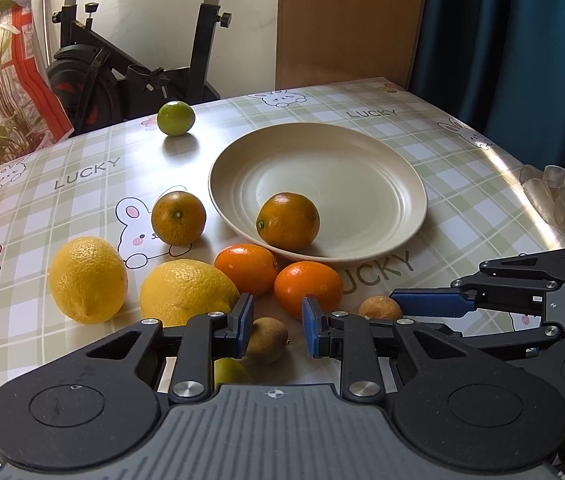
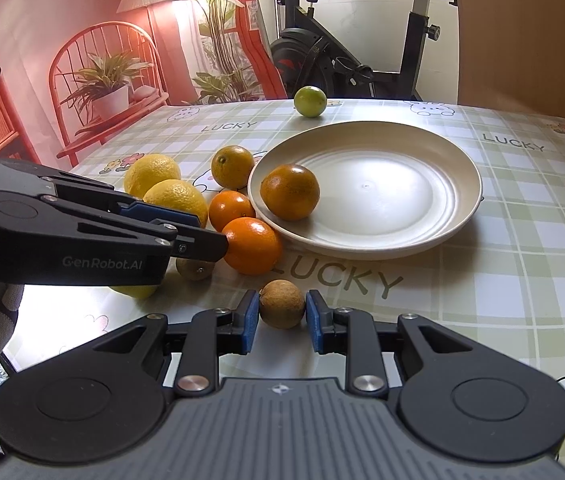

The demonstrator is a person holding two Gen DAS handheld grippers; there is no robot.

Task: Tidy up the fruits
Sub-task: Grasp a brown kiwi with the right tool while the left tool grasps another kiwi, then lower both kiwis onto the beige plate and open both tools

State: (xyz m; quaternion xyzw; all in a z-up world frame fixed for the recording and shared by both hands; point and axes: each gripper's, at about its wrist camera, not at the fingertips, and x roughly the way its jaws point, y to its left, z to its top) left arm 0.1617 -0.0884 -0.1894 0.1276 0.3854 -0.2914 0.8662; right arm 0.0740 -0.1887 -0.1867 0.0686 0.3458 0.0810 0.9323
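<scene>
Plate (image 2: 422,236) holds one orange (image 2: 290,192); right gripper (image 2: 282,316) clamps a brown fruit (image 2: 282,304), left gripper (image 1: 274,328) closed, empty.

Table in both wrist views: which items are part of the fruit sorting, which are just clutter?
Job: plate, orange in plate, two lemons, bright oranges, green lime, small brown fruit in right gripper.
Clutter: clear plastic pieces, exercise bike.
</scene>
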